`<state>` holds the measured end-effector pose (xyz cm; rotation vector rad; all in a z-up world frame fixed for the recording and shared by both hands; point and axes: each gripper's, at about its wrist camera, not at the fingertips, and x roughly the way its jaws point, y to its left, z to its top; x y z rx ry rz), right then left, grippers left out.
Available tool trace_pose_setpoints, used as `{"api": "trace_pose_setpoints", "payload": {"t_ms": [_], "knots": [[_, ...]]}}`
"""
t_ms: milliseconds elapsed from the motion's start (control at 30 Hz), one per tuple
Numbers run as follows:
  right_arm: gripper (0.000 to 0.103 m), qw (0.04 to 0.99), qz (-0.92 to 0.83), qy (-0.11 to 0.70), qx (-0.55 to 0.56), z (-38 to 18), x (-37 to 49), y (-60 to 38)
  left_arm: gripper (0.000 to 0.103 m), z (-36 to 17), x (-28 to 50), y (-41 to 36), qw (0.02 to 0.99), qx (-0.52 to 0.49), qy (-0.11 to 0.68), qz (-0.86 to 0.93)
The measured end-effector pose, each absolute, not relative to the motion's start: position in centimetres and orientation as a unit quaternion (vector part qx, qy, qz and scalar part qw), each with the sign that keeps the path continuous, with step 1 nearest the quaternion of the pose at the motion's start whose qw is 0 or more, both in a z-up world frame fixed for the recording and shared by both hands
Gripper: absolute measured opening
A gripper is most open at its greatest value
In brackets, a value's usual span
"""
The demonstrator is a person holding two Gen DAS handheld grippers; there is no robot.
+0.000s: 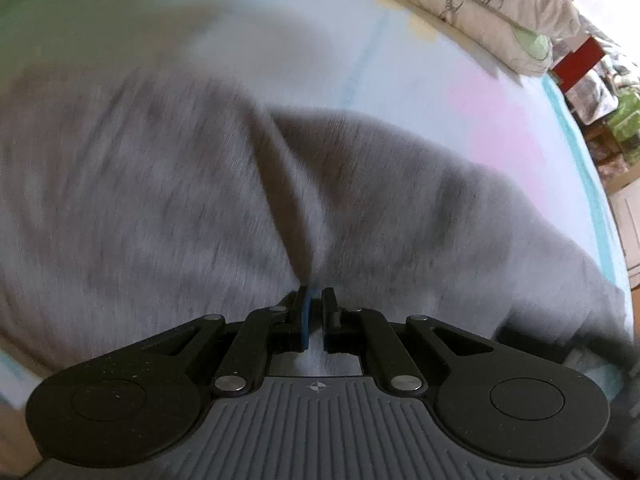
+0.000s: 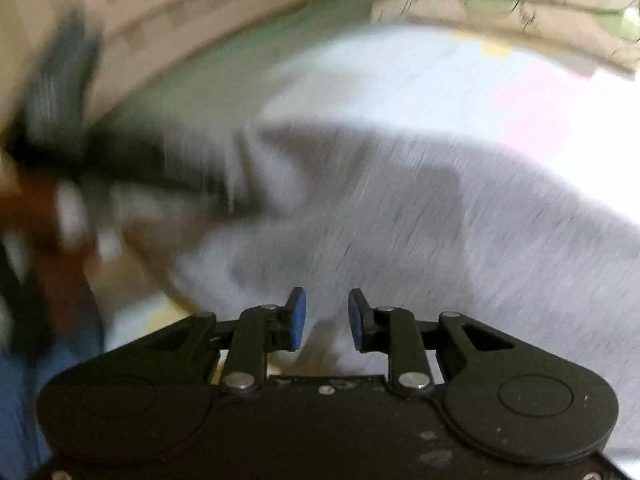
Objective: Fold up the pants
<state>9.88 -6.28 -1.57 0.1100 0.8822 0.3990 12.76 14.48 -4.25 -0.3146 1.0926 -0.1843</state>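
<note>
With the left claw [image 1: 316,316] pinching a pants [image 1: 160,200] ridge and the right claw [image 2: 327,320] released, the fabric could slip and bunch on the bed [image 1: 420,80].

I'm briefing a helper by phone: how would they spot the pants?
Look at the pale blue bedsheet below the leaf-print pillow. The heathered grey knit pants sprawl across it, pinched in the left gripper; nothing else there is grey.
</note>
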Motion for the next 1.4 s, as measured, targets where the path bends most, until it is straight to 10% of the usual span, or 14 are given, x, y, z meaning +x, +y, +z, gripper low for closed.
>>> {"api": "trace_pose_setpoints", "payload": {"t_ms": [400, 933, 1400], "knots": [[0.038, 0.914, 0.137, 0.379, 0.048, -0.2, 21.2, -8.1, 0.005, -3.1, 14.5, 13.9, 0.840, -0.134, 0.517, -0.097], [0.038, 0.899, 0.165, 0.402, -0.053, -4.7, 15.2, -5.1, 0.006, -0.5, 26.3, 10.7, 0.859, -0.128, 0.482, -0.119], [0.037, 0.915, 0.197, 0.352, 0.009, -0.7, 17.0, -9.5, 0.006, -2.9, 17.2, 12.5, 0.861, -0.126, 0.471, -0.142]]}}
